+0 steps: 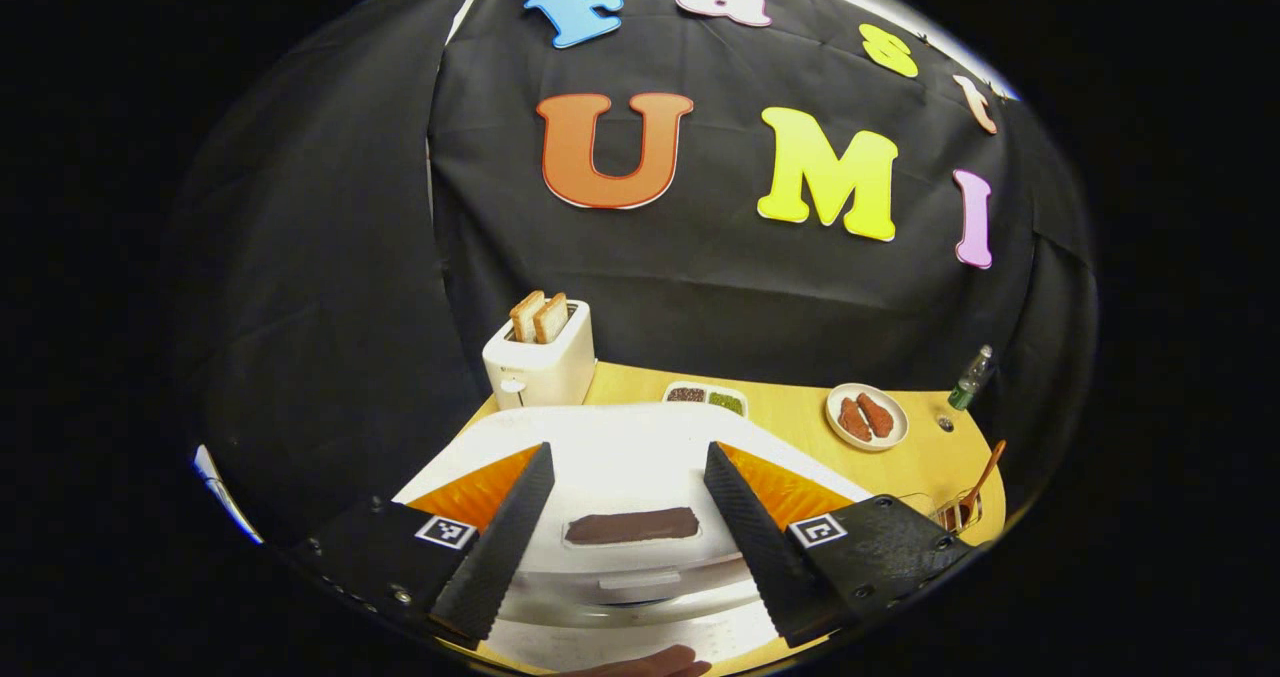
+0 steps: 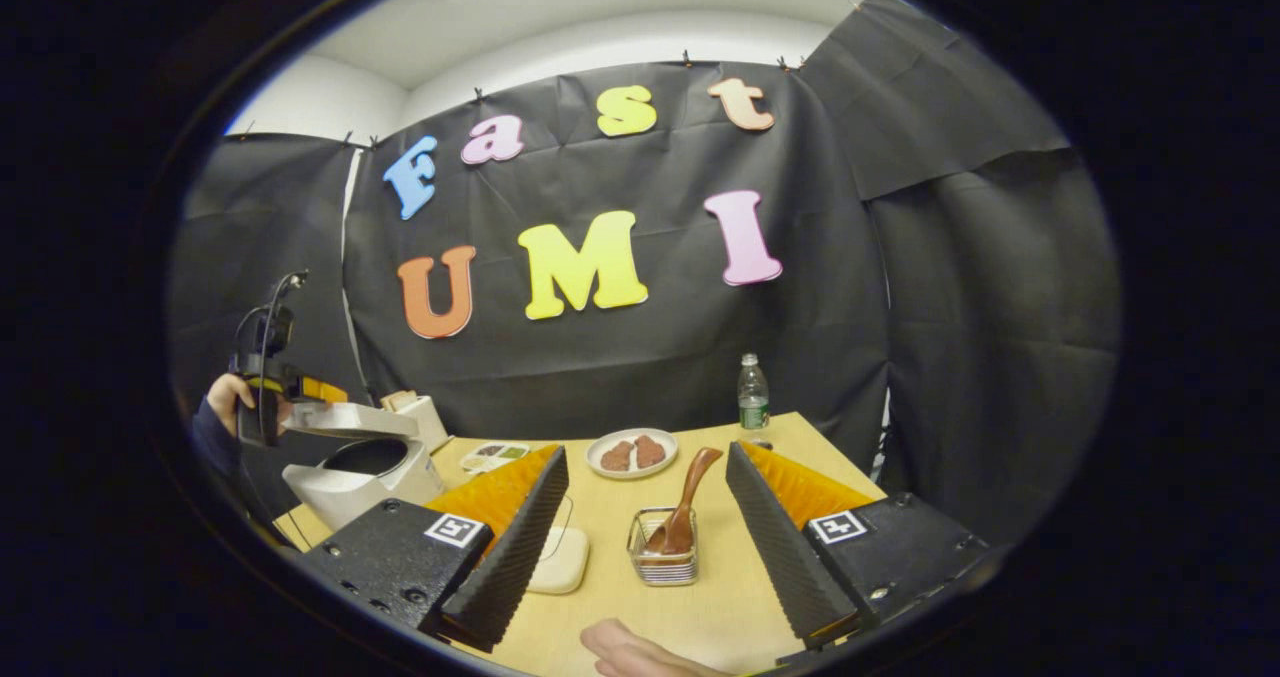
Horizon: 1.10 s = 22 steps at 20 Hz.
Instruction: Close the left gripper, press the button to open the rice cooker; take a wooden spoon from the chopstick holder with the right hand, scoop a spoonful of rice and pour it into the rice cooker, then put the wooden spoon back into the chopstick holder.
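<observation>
Right gripper view: rice cooker (image 2: pixel 360 472) at lower left of the table (image 2: pixel 720 597). Chopstick holder (image 2: pixel 664 547) at lower centre, wooden spoon (image 2: pixel 686 502) standing in it. Plate (image 2: pixel 631 453) behind the holder; bottle (image 2: pixel 752 393) right of plate.

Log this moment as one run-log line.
stage: lid half up | left gripper: open, over rice cooker | right gripper: open, facing wooden spoon in chopstick holder
</observation>
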Available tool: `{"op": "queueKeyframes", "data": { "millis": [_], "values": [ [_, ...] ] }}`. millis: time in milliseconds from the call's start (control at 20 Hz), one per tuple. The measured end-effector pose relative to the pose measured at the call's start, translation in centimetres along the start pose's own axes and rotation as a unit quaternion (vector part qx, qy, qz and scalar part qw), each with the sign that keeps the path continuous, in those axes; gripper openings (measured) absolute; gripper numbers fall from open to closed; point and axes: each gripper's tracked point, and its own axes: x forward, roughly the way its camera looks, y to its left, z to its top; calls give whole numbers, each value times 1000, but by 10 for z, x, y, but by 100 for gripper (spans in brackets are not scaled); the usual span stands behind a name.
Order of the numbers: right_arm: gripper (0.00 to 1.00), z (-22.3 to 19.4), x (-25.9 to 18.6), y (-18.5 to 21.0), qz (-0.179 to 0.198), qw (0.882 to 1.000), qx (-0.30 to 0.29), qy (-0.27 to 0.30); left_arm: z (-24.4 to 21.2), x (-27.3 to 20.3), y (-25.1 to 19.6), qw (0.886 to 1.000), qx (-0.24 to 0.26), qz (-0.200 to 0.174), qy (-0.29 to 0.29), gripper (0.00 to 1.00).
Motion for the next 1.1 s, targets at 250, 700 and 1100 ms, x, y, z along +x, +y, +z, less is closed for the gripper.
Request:
{"op": "queueKeyframes", "data": {
  "millis": [250, 700, 1100],
  "values": [
    [99, -10, 2, 4, 3, 1000, -1, 17, -28, -6, 0, 1000, 8, -1, 12, 98],
    [99, -14, -18, 20, 18, 1000, -13, 15, -76, -15, 3, 999, 24, 6, 47, 99],
    [100, -18, -32, 38, 42, 999, -24, 23, -80, -22, 2, 999, 15, 17, 24, 99]
  ]
}}
